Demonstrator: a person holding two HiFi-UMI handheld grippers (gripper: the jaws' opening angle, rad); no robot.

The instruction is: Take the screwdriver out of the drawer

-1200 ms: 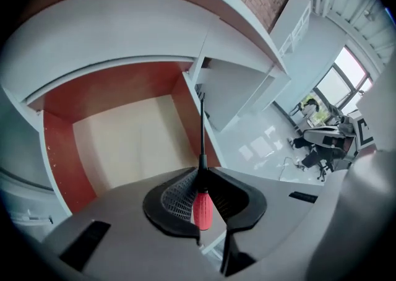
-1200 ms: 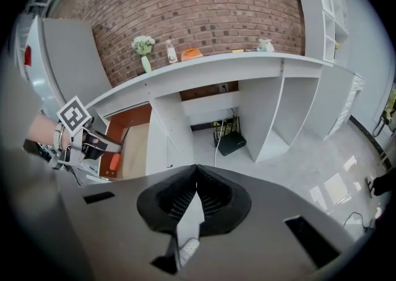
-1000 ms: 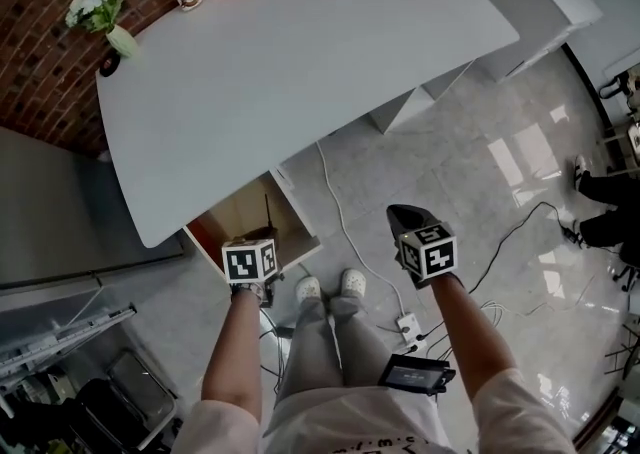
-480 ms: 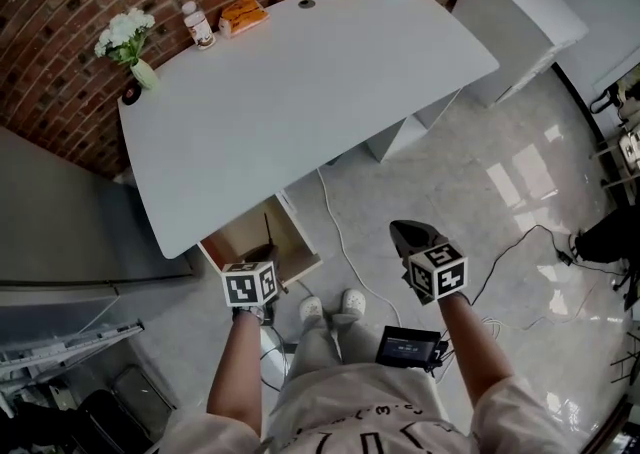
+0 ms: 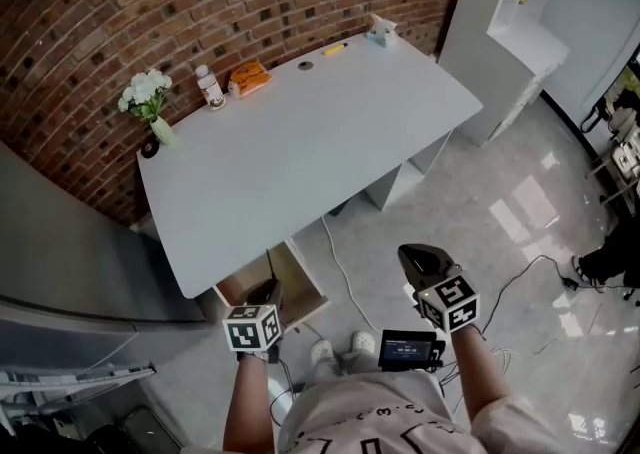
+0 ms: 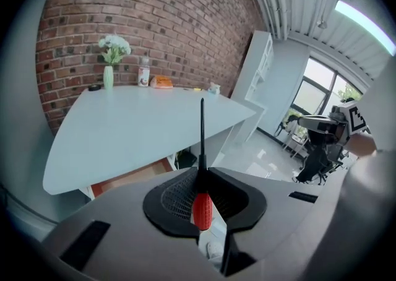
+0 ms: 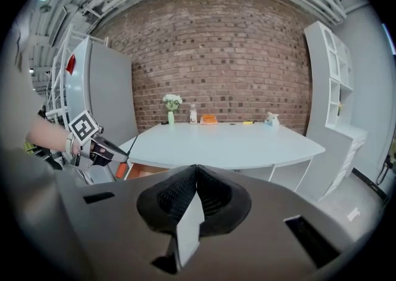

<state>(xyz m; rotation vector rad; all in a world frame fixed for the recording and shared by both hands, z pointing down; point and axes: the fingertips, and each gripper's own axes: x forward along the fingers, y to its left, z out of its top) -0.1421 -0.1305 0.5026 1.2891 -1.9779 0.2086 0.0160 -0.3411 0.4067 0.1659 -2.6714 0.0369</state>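
Observation:
My left gripper (image 6: 202, 173) is shut on the screwdriver (image 6: 201, 208): the red handle sits between the jaws and the thin black shaft points up and forward. In the head view this gripper (image 5: 268, 291) hovers just in front of the open wooden drawer (image 5: 300, 285) under the white table (image 5: 300, 142). From the right gripper view the left gripper (image 7: 104, 150) shows at the left, the screwdriver's red handle (image 7: 121, 170) below it, beside the drawer (image 7: 151, 172). My right gripper (image 7: 197, 173) is shut with nothing in it, held over the floor at the right (image 5: 414, 256).
On the table's far edge stand a vase of white flowers (image 5: 150, 102), a bottle (image 5: 210, 88), an orange packet (image 5: 248, 77) and a small tissue box (image 5: 380, 32). A white shelf unit (image 5: 520, 22) stands right, a grey cabinet (image 5: 60, 242) left. Cables (image 5: 338, 257) cross the floor.
The view has risen and pulled back, so the brick wall now shows. My left gripper has drawn back from the drawer with the screwdriver in it. The right gripper stays shut.

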